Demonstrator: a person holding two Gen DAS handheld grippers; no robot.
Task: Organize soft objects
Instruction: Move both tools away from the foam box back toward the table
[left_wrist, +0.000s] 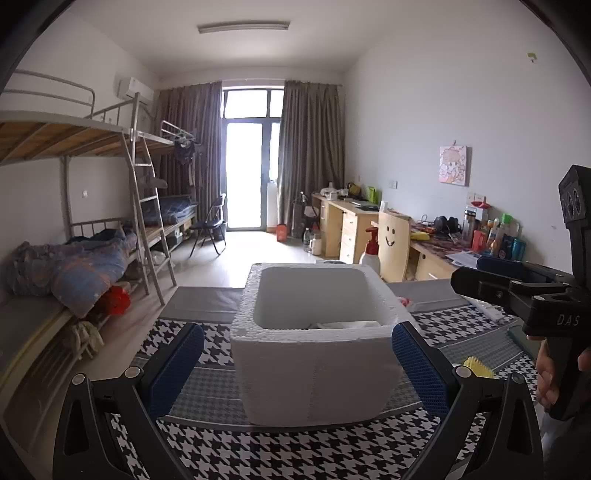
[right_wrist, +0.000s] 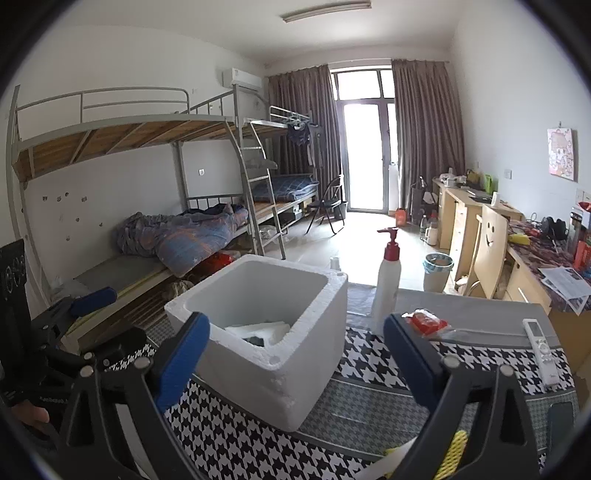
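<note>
The foam box (right_wrist: 266, 339) sits mid-table on the houndstooth cloth (right_wrist: 236, 450), open top up, with what looks like pale soft stuff plus something dark already at the bottom, hard to tell exactly what from here. Red soft packet (right_wrist: 424, 322) lies toward the far right edge, next to the pump bottle (right_wrist: 388, 288), and a yellow ridged thing (right_wrist: 452, 452) is at the near edge under the right gripper (right_wrist: 291, 365). Both tools have their jaws spread wide with nothing between them; left gripper (left_wrist: 297, 362) just frames the box. I'd say next pick is the yellow piece or the red packet: come down over it, pinch gently so it doesn't squash out, and steer clear of the remote (right_wrist: 540, 349) by the right edge.
</note>
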